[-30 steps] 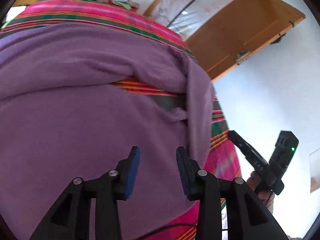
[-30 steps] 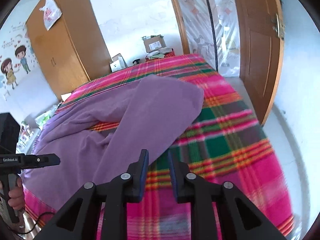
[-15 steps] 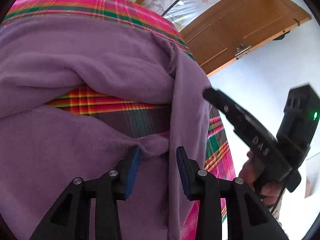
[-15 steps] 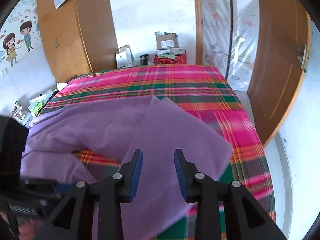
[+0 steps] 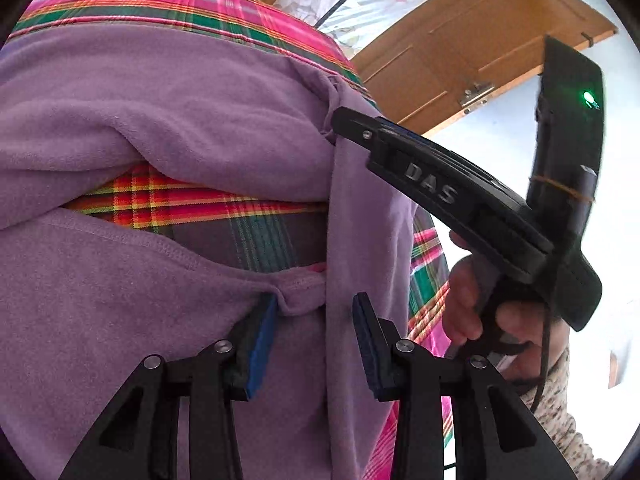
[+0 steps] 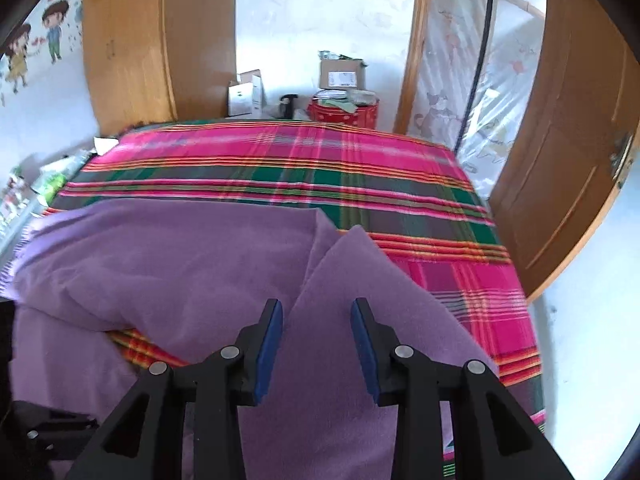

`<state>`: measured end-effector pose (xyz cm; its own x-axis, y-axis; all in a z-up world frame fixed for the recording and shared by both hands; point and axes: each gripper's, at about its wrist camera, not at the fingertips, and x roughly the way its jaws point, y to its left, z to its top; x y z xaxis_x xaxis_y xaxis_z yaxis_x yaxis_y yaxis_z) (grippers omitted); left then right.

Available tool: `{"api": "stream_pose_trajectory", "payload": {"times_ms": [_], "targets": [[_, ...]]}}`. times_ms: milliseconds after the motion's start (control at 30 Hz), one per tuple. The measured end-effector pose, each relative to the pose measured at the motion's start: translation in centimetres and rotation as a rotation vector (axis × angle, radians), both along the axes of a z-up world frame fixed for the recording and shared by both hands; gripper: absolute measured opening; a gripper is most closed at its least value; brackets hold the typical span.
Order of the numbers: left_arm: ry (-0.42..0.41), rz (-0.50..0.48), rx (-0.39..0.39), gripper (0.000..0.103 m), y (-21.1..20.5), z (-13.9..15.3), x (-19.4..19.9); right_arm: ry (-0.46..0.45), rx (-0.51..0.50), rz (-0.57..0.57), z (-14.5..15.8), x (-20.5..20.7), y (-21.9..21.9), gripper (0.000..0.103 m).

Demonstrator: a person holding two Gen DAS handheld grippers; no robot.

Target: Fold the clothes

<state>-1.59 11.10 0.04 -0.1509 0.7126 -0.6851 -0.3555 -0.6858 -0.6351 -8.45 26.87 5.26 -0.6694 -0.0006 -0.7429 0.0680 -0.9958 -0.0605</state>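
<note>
Now, from the left wrist, the purple top [image 5: 168, 128] lies spread on the plaid bed [image 5: 168, 0], near its right edge. A bunched hem sits just ahead of the left gripper [image 5: 314, 320], between its fingers. The fingers are apart and do not pinch it. The right gripper [image 5: 352, 122] reaches in from the right edge, over a long fold that runs up the bed.

From the right wrist, the fingers are opening. Purple cloth lies under them, not squeezed. The left gripper looks nearer the hem.
</note>
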Motion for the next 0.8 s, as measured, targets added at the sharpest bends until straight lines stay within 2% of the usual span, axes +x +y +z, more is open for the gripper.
{"api": "stream_pose_trajectory", "payload": {"times_ms": [33,67,167,200,300,433,633,800], "targets": [[0.002,-0.005,-0.003,0.039,0.0,0.0,0.1,0.0,-0.002,-0.006,0.0,0.0,0.2,0.031],[0.005,-0.01,-0.006,0.039,0.1,0.0,0.3,0.0,-0.004,-0.012,0.0,0.1,0.3,0.021],[0.027,-0.021,-0.022,0.039,0.2,0.2,0.8,0.002,-0.008,-0.028,0.1,0.3,0.8,0.004],[0.036,-0.023,-0.03,0.039,0.3,0.3,0.9,0.01,-0.002,-0.028,0.3,0.6,0.9,0.002],[0.054,-0.031,-0.045,0.039,0.5,0.5,1.3,0.047,0.048,-0.03,0.8,1.6,1.1,0.002],[0.079,-0.034,-0.053,0.039,0.5,1.0,1.8,0.076,0.051,-0.049,1.6,3.0,1.9,0.002],[0.095,-0.042,-0.073,0.039,0.4,1.1,2.3,0.124,0.002,-0.116,2.8,6.1,4.2,0.002],[0.089,-0.044,-0.074,0.039,2.0,1.4,1.7,0.175,-0.064,-0.166,3.8,9.3,5.6,0.002]]}}
